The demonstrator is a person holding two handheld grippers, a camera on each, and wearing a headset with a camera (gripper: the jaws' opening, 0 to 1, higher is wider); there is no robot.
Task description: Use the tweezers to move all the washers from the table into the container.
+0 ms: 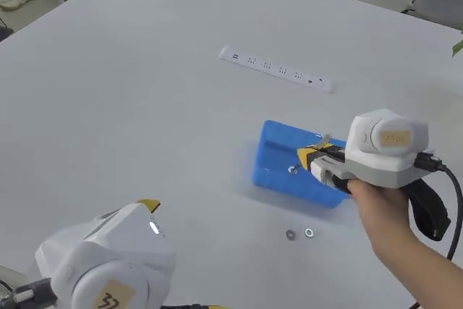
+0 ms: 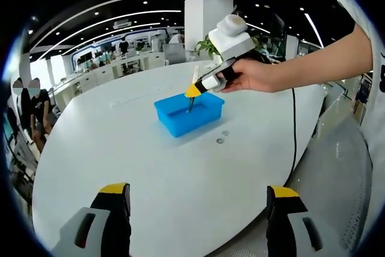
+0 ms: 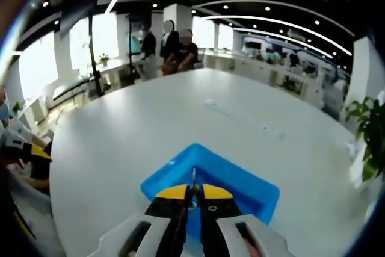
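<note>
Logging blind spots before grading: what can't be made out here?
- Tweezers tips, right gripper view: too thin and blurred to show whether they hold a washer.
- Blue container, head view: right part hidden by the right hand-held gripper, so its washers cannot be counted.
- Washers on the table, left gripper view: specks, too small to identify.

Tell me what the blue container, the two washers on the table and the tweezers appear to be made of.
The blue container looks like moulded plastic: uniform matte colour, rounded edges. The washers look metal: small silvery rings with a glint. The tweezers, clamped in the right gripper, show a thin greyish strip, possibly metal; too small to be sure.
</note>
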